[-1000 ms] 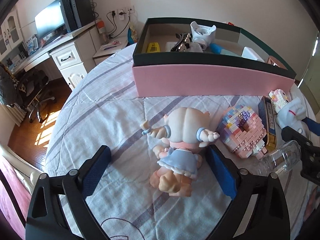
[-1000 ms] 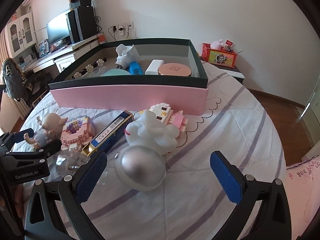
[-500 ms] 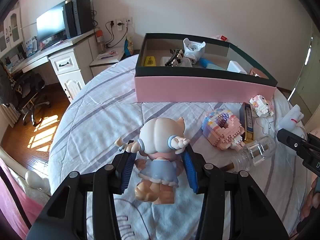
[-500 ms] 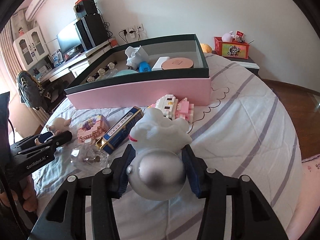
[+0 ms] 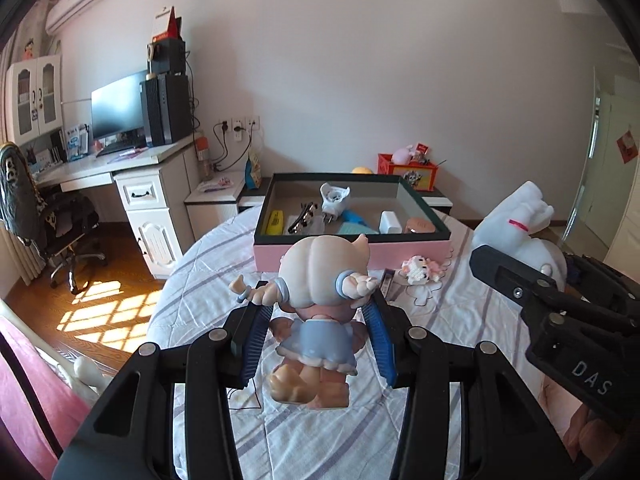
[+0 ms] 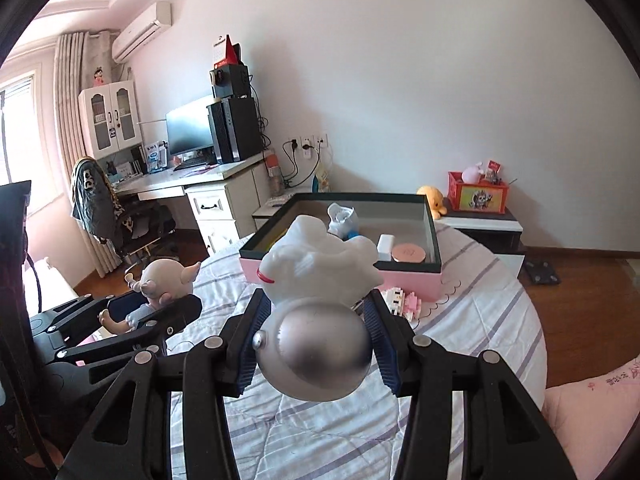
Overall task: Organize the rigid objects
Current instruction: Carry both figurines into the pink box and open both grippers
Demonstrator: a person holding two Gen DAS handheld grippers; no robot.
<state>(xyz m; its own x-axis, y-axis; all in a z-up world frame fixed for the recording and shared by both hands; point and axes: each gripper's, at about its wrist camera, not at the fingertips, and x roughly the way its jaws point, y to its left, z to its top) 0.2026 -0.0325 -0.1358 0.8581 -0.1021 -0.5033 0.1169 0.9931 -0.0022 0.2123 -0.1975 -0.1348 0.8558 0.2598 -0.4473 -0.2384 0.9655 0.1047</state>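
My left gripper (image 5: 318,340) is shut on a doll figurine (image 5: 320,276) with a cream head and blue skirt, held well above the striped bed (image 5: 208,276). My right gripper (image 6: 316,340) is shut on a white figure with a silver round base (image 6: 320,296), also lifted; the figure shows at the right of the left wrist view (image 5: 516,224). The doll shows at the left of the right wrist view (image 6: 164,284). The pink box with a dark green rim (image 5: 352,254) lies ahead on the bed, holding several small items.
A small pink-and-white block figure (image 5: 420,270) and a flat blue box (image 5: 386,280) lie on the bed in front of the pink box. A desk with a monitor (image 5: 116,116) and a chair (image 5: 60,216) stand at the left. A red box (image 6: 478,196) sits on a side cabinet.
Both grippers closed on their objects, the left on the doll and the right on the white figure, and lifted them high above the bed.
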